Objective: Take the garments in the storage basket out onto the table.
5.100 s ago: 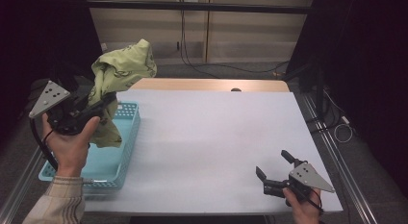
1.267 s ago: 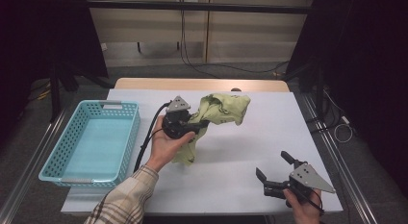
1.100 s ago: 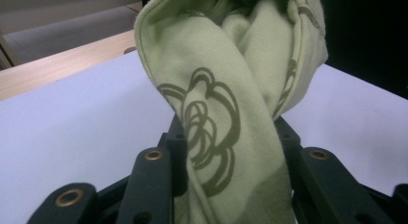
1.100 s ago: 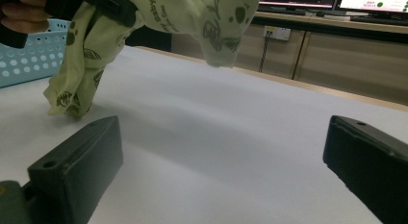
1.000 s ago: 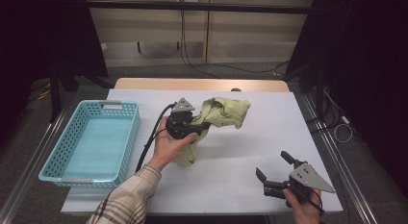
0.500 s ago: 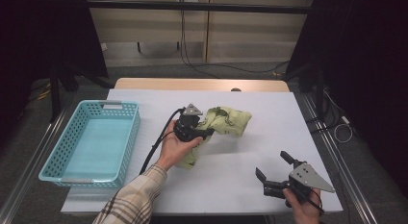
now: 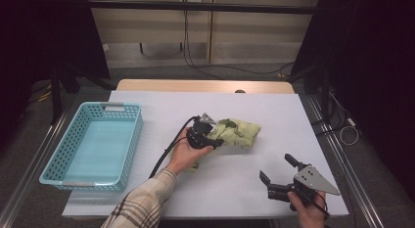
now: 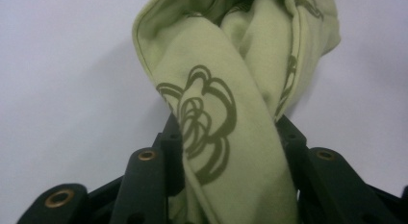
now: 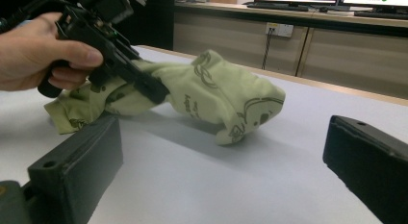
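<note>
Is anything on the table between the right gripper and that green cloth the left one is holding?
Nothing visible. The right gripper sits near the front edge with its jaws open, and only bare white table lies between it and the green cloth. The left gripper holds the cloth from the far side, so it does not block that approach.

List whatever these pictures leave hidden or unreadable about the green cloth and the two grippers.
- Left gripper, high view: its jaw tips are buried in the green cloth; whether the pads still press cannot be told.
- Green cloth, left gripper view: its top is cut off by the frame edge, its lower end hidden between the jaws.
- Green cloth, right gripper view: the hand covers one end.
- Right gripper, high view: open, nothing between the jaws.
</note>
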